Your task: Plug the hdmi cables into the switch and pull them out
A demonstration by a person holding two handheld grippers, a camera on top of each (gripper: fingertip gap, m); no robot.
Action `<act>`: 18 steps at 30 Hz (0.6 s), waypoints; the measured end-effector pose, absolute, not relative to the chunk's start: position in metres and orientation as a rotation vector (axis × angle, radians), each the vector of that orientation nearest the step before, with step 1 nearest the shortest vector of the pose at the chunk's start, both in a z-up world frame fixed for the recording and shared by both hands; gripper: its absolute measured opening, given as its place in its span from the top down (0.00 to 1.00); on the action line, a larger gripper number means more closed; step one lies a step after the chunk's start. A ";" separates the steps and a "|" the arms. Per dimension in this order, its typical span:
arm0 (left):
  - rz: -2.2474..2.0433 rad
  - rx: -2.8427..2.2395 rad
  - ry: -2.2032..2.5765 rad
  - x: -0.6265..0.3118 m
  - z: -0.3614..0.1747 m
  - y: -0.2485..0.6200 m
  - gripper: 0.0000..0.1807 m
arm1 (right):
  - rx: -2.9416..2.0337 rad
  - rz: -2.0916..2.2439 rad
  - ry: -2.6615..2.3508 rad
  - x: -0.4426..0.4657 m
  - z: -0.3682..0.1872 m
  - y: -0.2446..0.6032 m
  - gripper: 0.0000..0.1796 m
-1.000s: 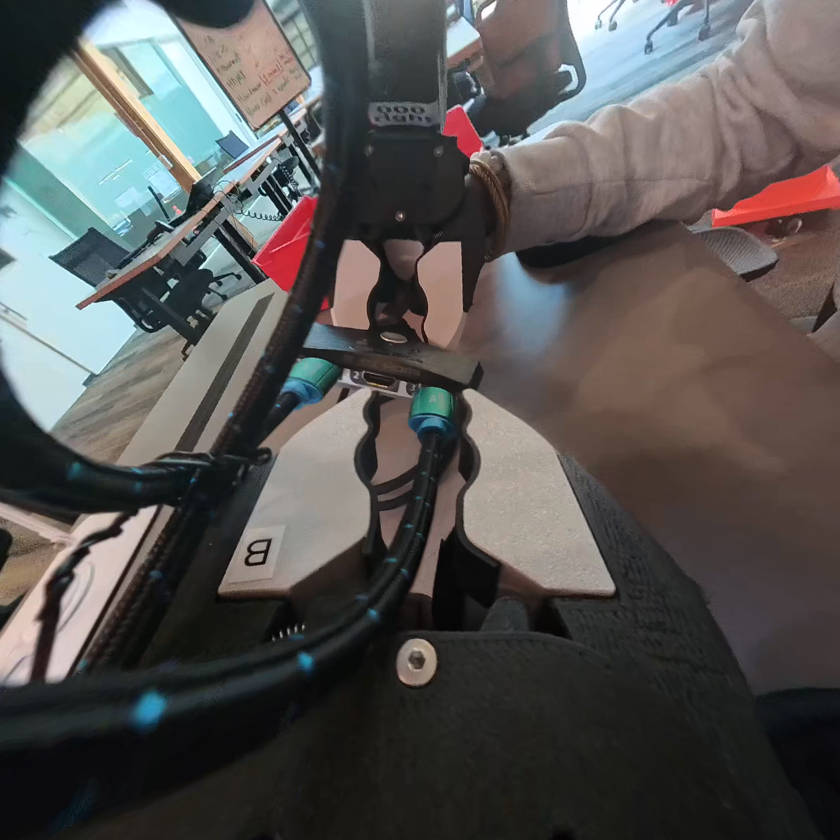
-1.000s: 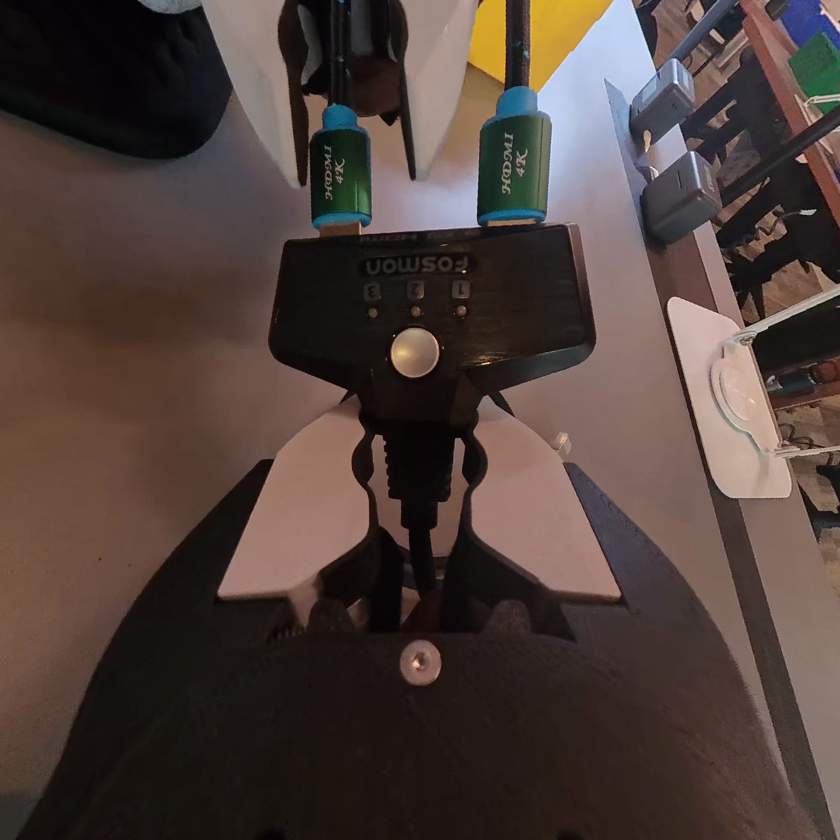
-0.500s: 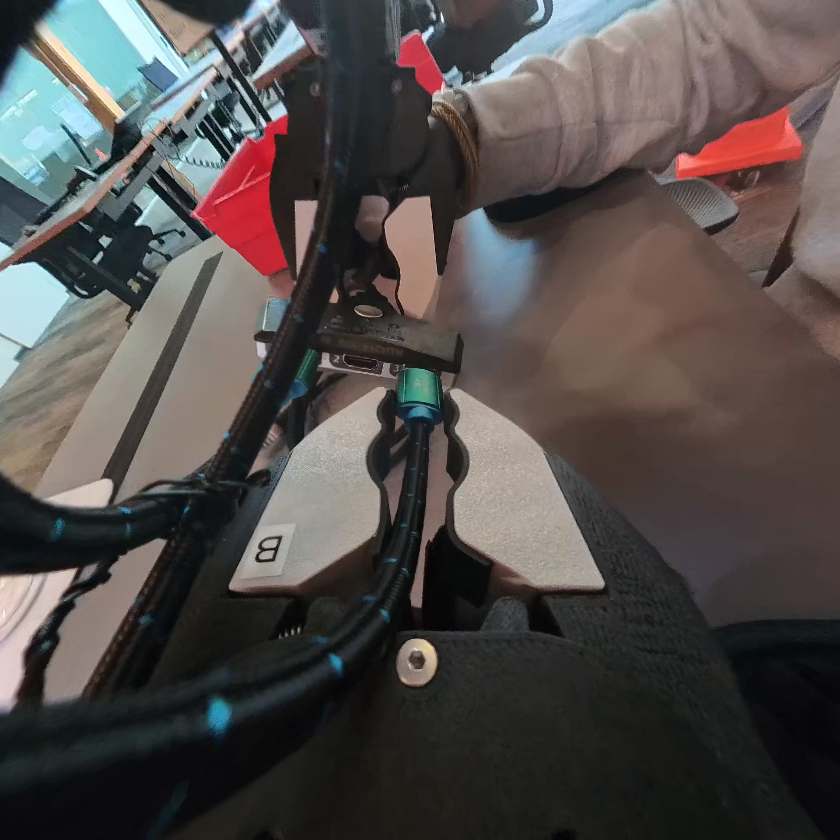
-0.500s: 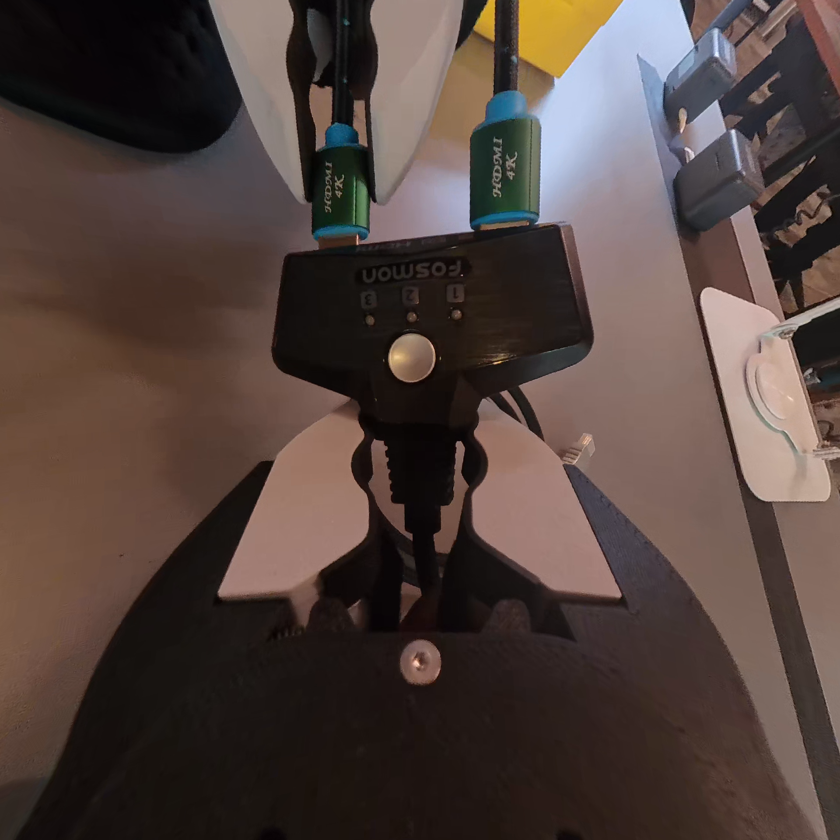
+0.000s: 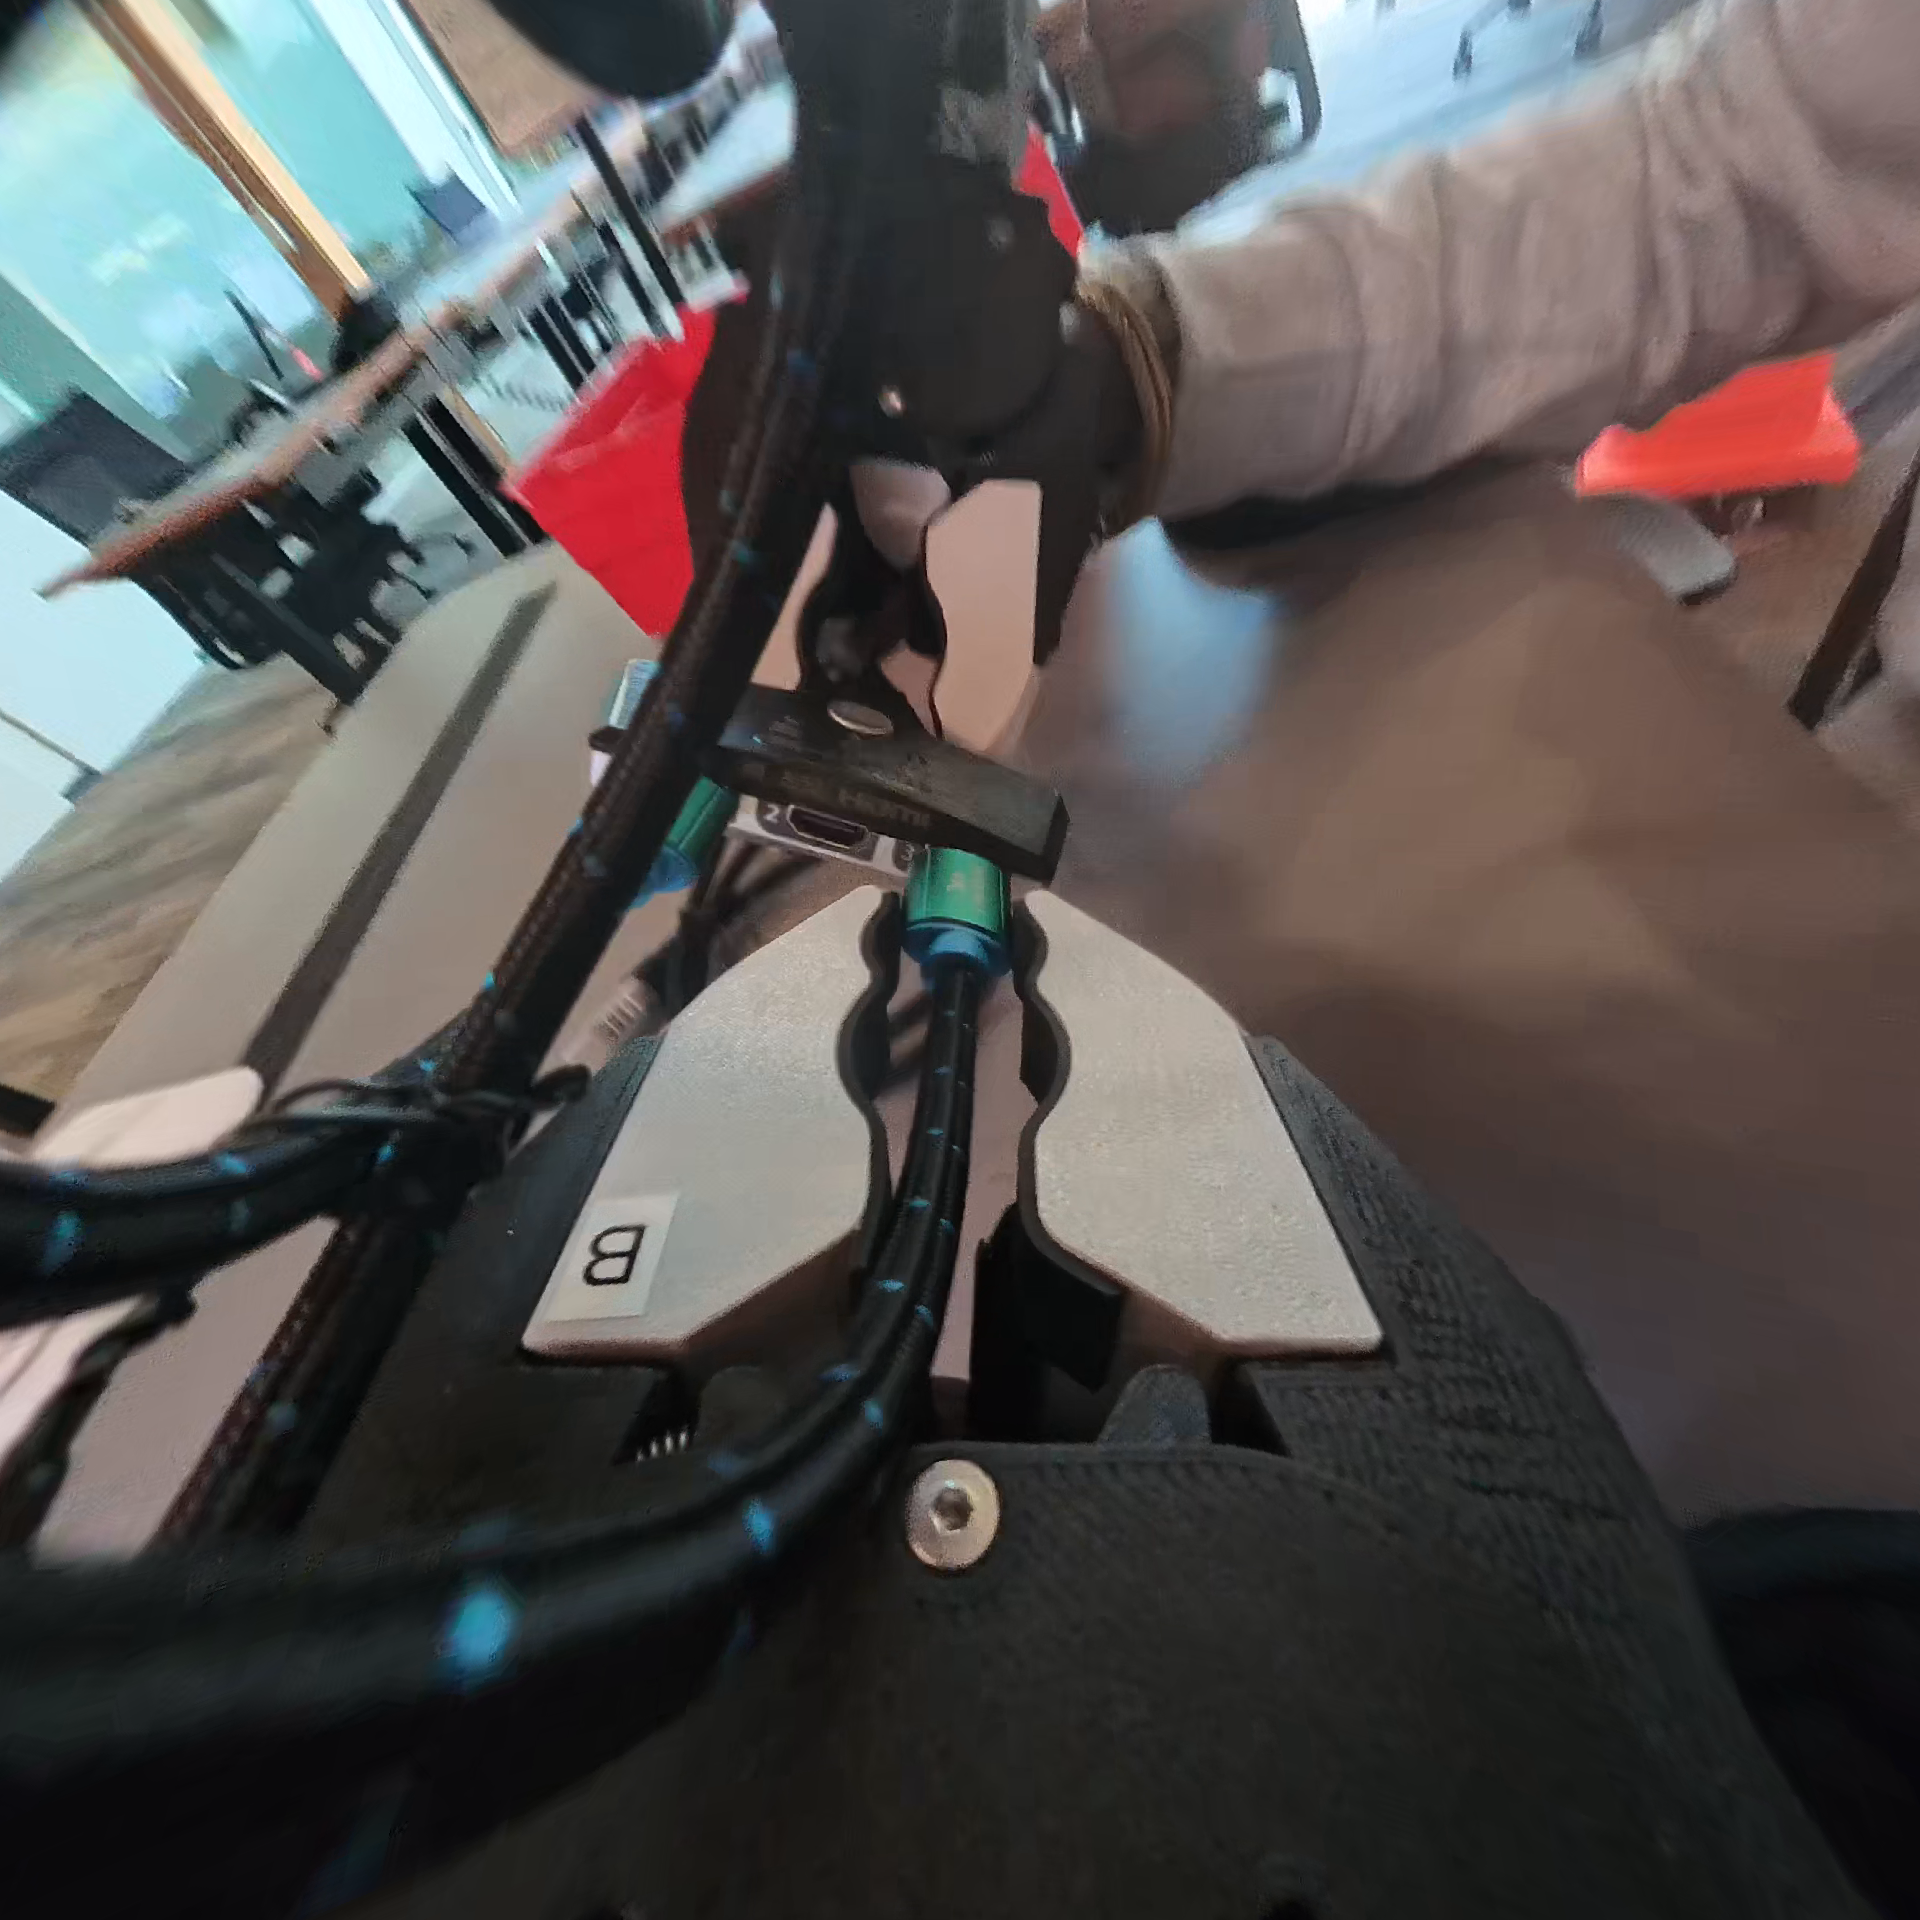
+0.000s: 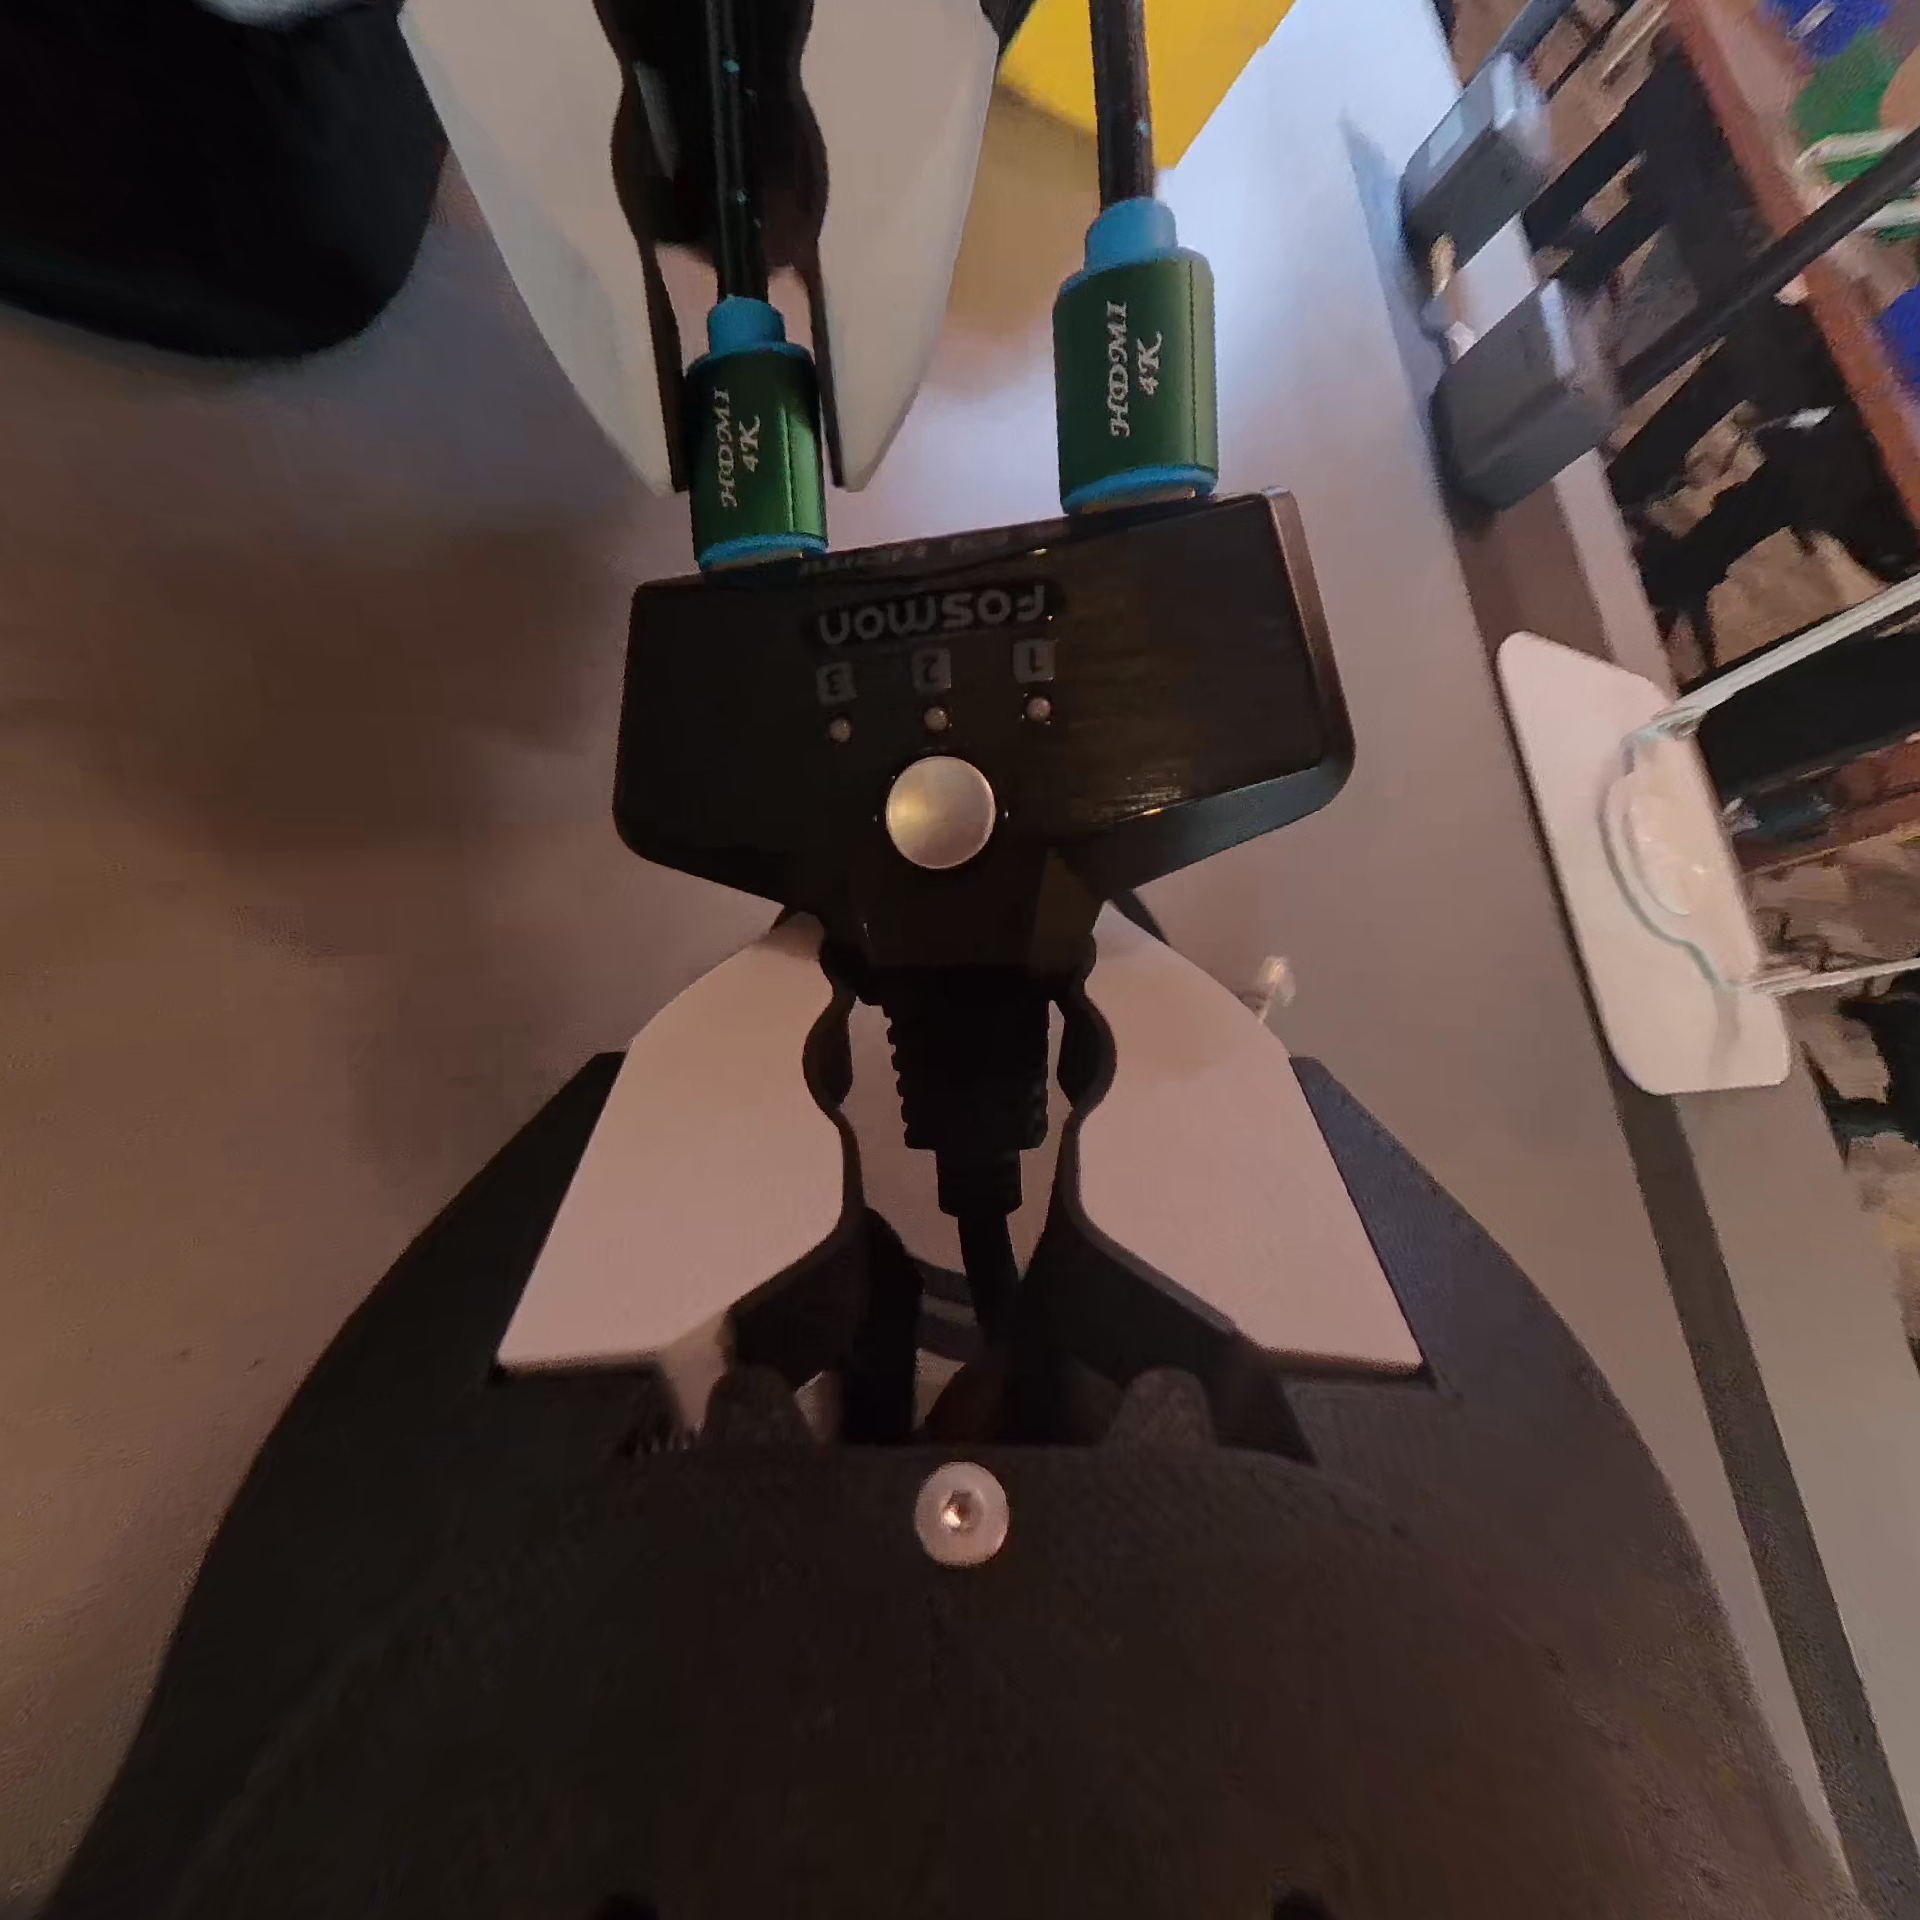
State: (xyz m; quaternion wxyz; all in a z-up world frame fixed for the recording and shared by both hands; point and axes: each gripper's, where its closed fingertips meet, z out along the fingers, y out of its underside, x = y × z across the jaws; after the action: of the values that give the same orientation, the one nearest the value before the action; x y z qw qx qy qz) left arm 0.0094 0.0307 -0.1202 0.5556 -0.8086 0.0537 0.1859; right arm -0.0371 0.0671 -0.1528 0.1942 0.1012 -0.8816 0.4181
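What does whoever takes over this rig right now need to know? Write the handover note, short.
Right gripper: shut on the neck of the black switch, holding it steady.
Left gripper: shut on the green plug, which sits at the switch's end port.
Second green plug: in the port at the other end, not held. The middle port is empty.
Done: both plugs look seated, or nearly so; the view cannot confirm full depth on the held one.
Left: check seating, then pull both plugs out.

Bare table (image 6: pixel 312 831) left of the switch (image 6: pixel 977 675), braided cable loops (image 5: pixel 644 727) crossing before the left tool (image 5: pixel 951 935), middle port (image 5: pixel 826 831) unblocked
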 end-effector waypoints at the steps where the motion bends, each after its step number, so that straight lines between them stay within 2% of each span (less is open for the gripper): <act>1: 0.461 -1.837 0.109 0.007 -0.109 0.032 0.88 | 0.279 1.216 -2.445 -0.037 -0.147 0.065 0.80; 2: 0.495 -1.747 0.099 0.006 -0.096 0.033 0.86 | 0.274 1.252 -2.423 -0.037 -0.143 0.064 0.80; 5: 0.606 -1.621 0.104 0.005 -0.077 0.033 0.74 | 0.251 1.299 -2.343 -0.043 -0.133 0.065 0.80; 8: 0.753 -1.526 0.104 0.000 -0.062 0.029 0.70 | 0.164 1.401 -2.247 -0.053 -0.112 0.072 0.80; 12: 0.829 -1.423 0.067 -0.003 -0.049 0.024 0.70 | 0.007 1.611 -2.086 -0.069 -0.055 0.085 0.81; 17: 0.861 -1.393 0.008 -0.011 -0.044 0.015 0.70 | -0.115 1.752 -1.819 -0.094 0.054 0.121 0.79; 18: 0.869 -1.391 0.001 -0.012 -0.043 0.014 0.70 | -0.138 1.742 -1.757 -0.100 0.076 0.132 0.81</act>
State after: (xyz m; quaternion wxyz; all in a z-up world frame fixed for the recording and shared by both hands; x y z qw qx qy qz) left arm -0.0123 0.0139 -0.0434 0.6823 -0.6200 0.0005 0.3874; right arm -0.0996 0.1325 0.0755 0.3255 -0.0526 -0.6704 0.6647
